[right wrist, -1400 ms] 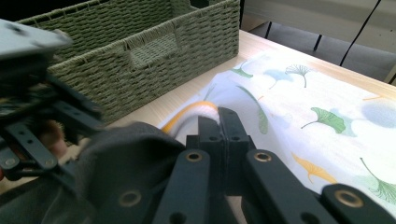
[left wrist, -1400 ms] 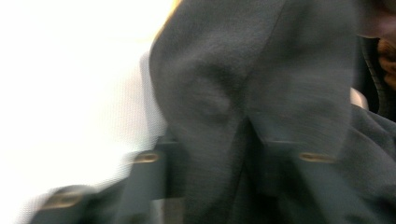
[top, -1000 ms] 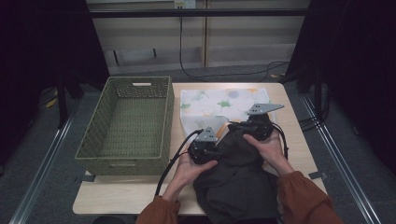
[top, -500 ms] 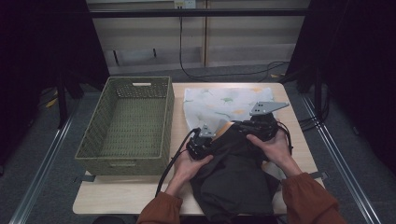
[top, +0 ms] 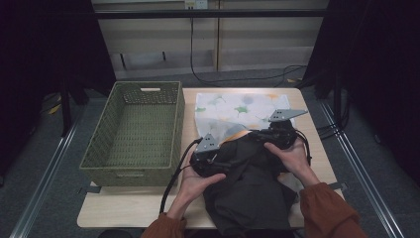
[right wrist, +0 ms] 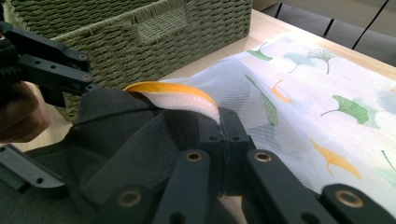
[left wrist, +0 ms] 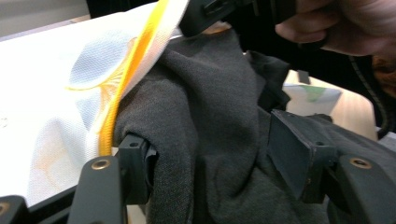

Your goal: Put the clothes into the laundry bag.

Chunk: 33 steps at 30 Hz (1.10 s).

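Two grippers work w/ a dark cloth (top: 247,183) & mesh bag (top: 237,109): right gripper (right wrist: 224,135) pinches the bag's rim, left gripper (left wrist: 210,154) jaws apart around cloth. Rim may slip, bag flops shut.

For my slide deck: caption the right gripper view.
Right tongs pinch the orange-trimmed white mesh bag over dark grey fabric, beside a green woven basket.
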Tool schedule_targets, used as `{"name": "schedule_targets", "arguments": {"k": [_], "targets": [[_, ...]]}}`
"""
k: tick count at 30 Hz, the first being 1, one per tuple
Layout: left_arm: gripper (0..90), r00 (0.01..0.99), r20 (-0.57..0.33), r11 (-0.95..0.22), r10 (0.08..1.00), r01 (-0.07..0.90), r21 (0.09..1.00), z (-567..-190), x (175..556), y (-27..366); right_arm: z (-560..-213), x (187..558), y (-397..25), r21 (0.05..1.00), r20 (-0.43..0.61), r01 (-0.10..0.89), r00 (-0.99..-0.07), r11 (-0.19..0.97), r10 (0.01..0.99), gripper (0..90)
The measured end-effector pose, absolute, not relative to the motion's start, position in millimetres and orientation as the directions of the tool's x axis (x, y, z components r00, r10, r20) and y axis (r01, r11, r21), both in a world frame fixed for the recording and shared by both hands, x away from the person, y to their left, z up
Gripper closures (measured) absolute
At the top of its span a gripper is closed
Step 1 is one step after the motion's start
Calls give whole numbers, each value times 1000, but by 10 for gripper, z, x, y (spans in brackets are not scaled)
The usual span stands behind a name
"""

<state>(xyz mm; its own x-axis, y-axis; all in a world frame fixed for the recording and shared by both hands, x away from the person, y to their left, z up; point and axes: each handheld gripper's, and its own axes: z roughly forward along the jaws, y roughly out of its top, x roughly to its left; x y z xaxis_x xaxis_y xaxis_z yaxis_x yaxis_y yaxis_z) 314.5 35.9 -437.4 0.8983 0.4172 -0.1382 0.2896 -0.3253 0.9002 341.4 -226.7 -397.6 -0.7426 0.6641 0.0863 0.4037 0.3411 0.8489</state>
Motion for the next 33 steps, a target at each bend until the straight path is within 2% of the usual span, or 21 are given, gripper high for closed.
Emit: {"name": "schedule_targets", "arguments": {"k": [3,6,9,11,14,17,18,19,20,23,27,29,33], "targets": [[376,896,-159,-309,415,303,901,-4377,3169,387,-3981,3417,-2273,848,88,405,-744,342,662,898],[376,896,-144,-317,420,293,902,-4365,3163,395,-3993,3425,-2279,848,94,407,-747,341,658,898],[376,892,-177,-283,416,312,907,-4379,3190,398,-3995,3429,-2275,847,94,407,-748,342,657,898],[435,887,-168,-274,429,305,912,-4398,3224,402,-3994,3426,-2275,848,97,404,-755,344,649,898],[440,869,-157,-283,469,316,906,-4414,3277,390,-3992,3419,-2270,848,97,401,-761,348,641,898],[437,876,-173,-290,450,327,899,-4428,3350,346,-3991,3413,-2254,848,98,398,-767,351,634,898],[431,891,-188,-310,413,331,891,-4437,3381,298,-3992,3413,-2246,848,100,395,-774,353,625,898],[374,913,-224,-317,342,336,887,-4451,3402,251,-3986,3404,-2235,852,91,385,-777,355,623,897],[298,916,-240,-328,321,345,879,-4455,3385,193,-3972,3398,-2230,855,93,383,-776,349,624,898],[261,921,-133,-419,365,291,860,-4475,3313,2,-3940,3389,-2219,860,91,373,-783,347,615,898],[483,912,-9,-543,410,252,801,-4576,3331,-159,-3866,3351,-2233,868,97,367,-785,333,612,898],[576,898,29,-550,440,244,798,-4639,3366,-188,-3770,3309,-2269,880,89,350,-785,320,613,899],[640,875,46,-546,482,260,797,-4654,3460,-141,-3731,3258,-2341,863,68,361,-776,353,627,899]]}}
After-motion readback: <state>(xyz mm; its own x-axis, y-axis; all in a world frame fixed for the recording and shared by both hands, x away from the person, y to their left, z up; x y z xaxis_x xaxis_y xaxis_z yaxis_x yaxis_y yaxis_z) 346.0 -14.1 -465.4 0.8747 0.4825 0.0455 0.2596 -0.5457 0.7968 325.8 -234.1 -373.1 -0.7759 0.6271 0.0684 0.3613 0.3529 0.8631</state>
